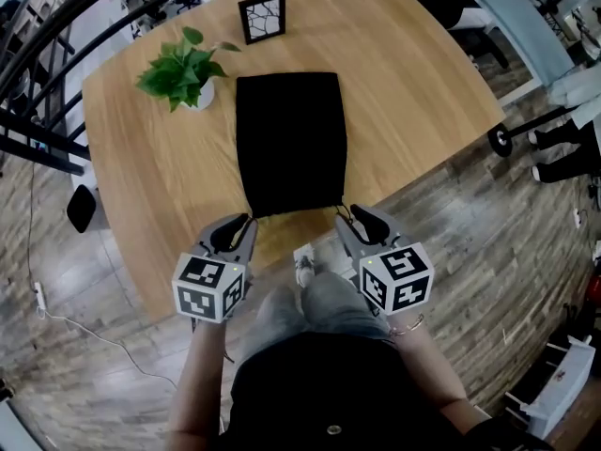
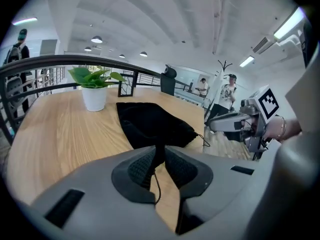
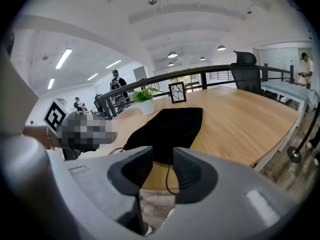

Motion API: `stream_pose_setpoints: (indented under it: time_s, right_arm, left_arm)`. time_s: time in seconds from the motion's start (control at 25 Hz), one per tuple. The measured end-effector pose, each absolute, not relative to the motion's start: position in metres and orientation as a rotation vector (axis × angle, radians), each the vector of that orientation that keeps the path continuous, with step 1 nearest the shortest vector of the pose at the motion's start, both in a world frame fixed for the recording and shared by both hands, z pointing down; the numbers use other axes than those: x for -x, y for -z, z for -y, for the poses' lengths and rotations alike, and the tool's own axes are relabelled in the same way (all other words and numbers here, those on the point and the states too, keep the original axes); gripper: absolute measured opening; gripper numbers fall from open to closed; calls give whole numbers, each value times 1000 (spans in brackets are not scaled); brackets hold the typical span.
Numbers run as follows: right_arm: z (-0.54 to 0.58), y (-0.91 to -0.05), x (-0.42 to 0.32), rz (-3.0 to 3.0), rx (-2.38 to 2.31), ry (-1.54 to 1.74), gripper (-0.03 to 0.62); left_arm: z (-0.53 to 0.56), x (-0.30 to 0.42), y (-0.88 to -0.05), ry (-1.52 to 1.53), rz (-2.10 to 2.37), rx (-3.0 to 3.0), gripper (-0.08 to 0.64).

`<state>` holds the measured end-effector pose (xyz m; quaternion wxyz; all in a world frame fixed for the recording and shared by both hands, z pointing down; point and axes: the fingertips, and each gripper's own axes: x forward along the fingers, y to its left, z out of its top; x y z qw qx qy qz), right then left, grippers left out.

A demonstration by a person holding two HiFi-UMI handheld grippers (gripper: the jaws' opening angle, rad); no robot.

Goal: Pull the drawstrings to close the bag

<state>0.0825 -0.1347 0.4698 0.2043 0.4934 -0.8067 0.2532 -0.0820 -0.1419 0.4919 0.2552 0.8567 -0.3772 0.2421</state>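
Bag (image 1: 291,139) mouth gathered, facing person. Left gripper (image 1: 238,224) at one corner, jaws barely parted. Right gripper (image 1: 354,216) opposite, wider. Cords (image 2: 156,181) slack between pads, unpinched: pull likely finished.

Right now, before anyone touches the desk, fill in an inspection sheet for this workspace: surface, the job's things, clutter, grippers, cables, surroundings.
Surface: wooden table, three things on it.
Job's things: black drawstring bag lying flat, its cord end towards the person.
Clutter: potted plant and picture frame, both beyond the bag.
Grippers: left gripper jaws a narrow gap apart, left drawstring between them; right gripper jaws wider apart, right drawstring hanging loose between them.
Cables: white cable on the floor, left of the table.
Surroundings: black railing, people standing in the background.
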Motion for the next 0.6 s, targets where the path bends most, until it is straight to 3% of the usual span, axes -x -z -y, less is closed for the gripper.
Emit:
stream_pose_setpoints:
  time_s: [0.12,0.36,0.6]
  right_arm:
    - [141,-479,-86,2223,-1369,-709,163]
    - [146,-498,-89,2179,-1335,-741,199]
    - [146,-516,-89,2155,-1298,-776,207]
  left_arm:
    - [143,85,-506,-735,1000,-2304,129]
    - [144,87,-529,-875,940,-2297,183]
    - [146,79,-545,-981,852,-2305,186]
